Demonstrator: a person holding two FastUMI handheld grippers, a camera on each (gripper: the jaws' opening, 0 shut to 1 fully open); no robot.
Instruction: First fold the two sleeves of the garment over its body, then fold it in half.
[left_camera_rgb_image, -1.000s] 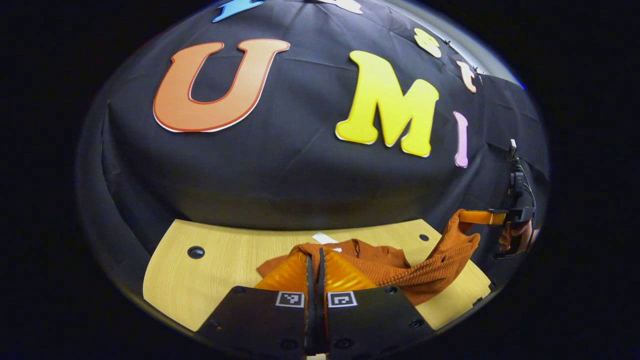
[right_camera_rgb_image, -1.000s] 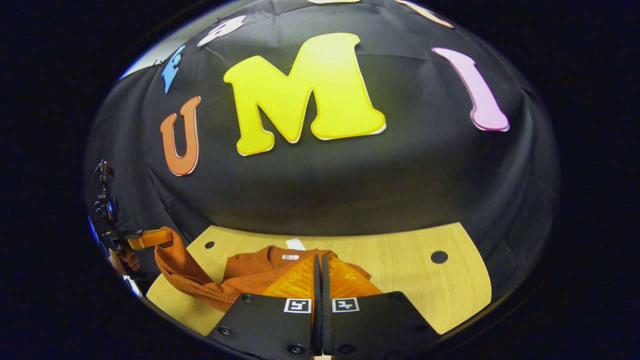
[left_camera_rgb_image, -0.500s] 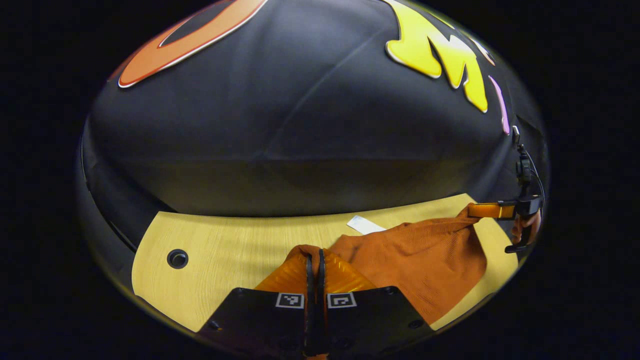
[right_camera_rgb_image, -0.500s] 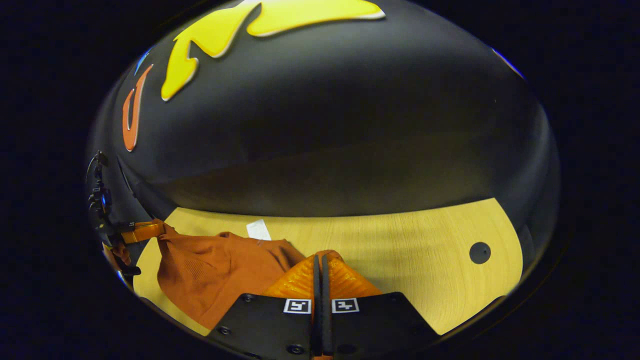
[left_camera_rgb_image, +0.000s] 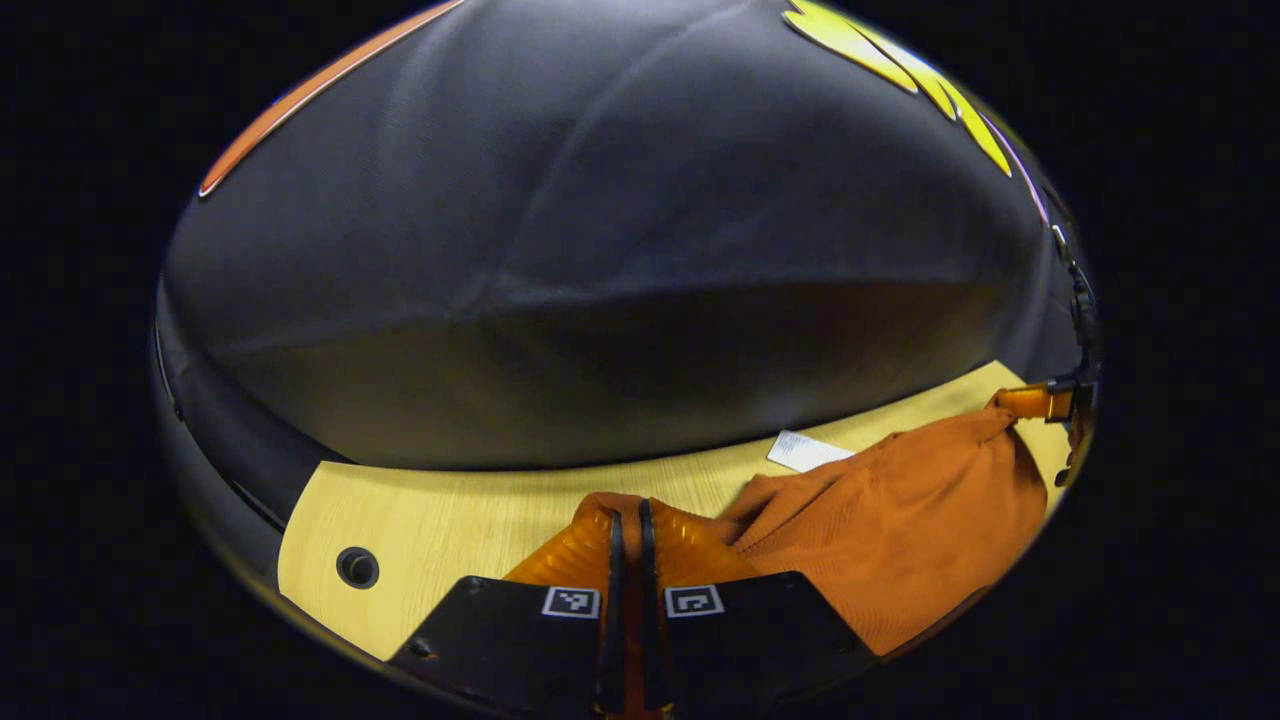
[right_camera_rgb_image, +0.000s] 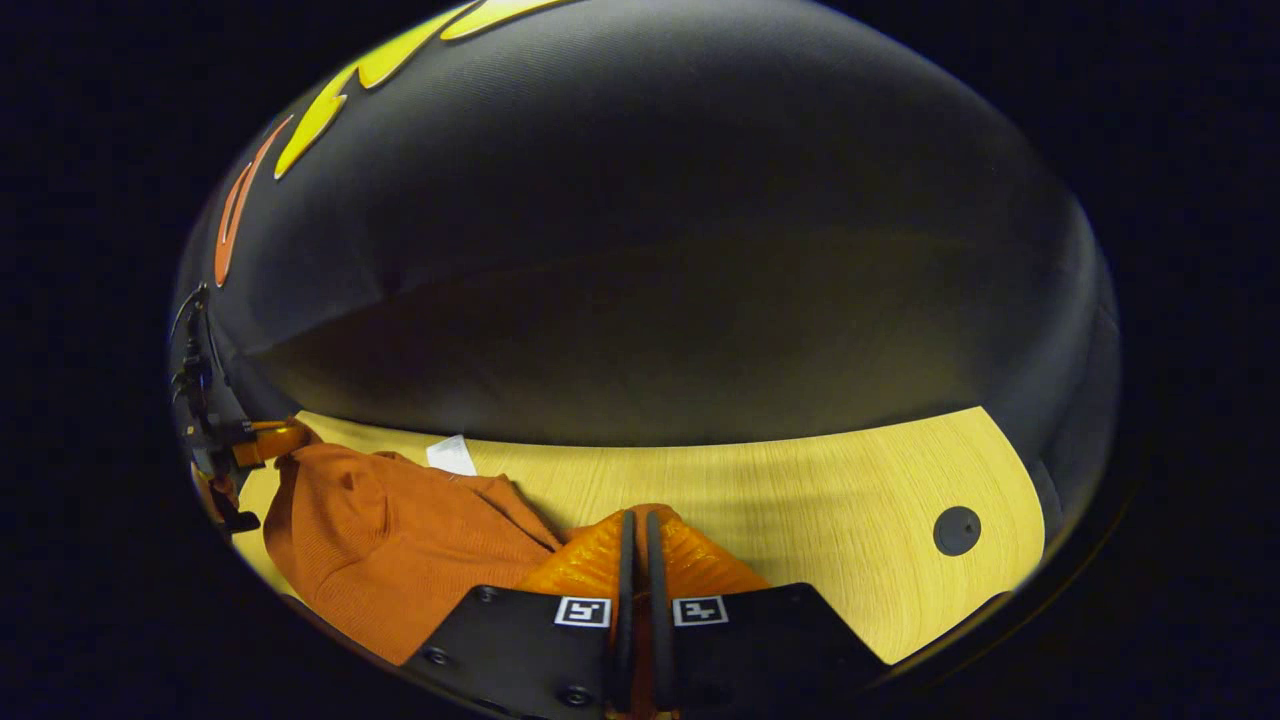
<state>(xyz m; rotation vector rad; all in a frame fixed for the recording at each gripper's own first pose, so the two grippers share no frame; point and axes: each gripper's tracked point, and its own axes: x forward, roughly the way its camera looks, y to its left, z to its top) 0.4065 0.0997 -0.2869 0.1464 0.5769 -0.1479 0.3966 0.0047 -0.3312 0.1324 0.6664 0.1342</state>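
The left gripper (left_camera_rgb_image: 628, 520) has its two fingers pressed together on an edge of the orange garment (left_camera_rgb_image: 900, 530), which spreads away to its right over the wooden table (left_camera_rgb_image: 450, 520). The right gripper (right_camera_rgb_image: 637, 522) is likewise clamped on the cloth, the garment (right_camera_rgb_image: 390, 545) stretching off to its left. Between the two grippers the fabric sags toward the table; whether it rests there is hard to judge. A white tag (left_camera_rgb_image: 805, 450) lies on the table just beyond the garment's far edge.

garment (left_camera_rgb_image: 900, 540) on table (left_camera_rgb_image: 450, 510), between left gripper (left_camera_rgb_image: 628, 520), right gripper (right_camera_rgb_image: 637, 528)
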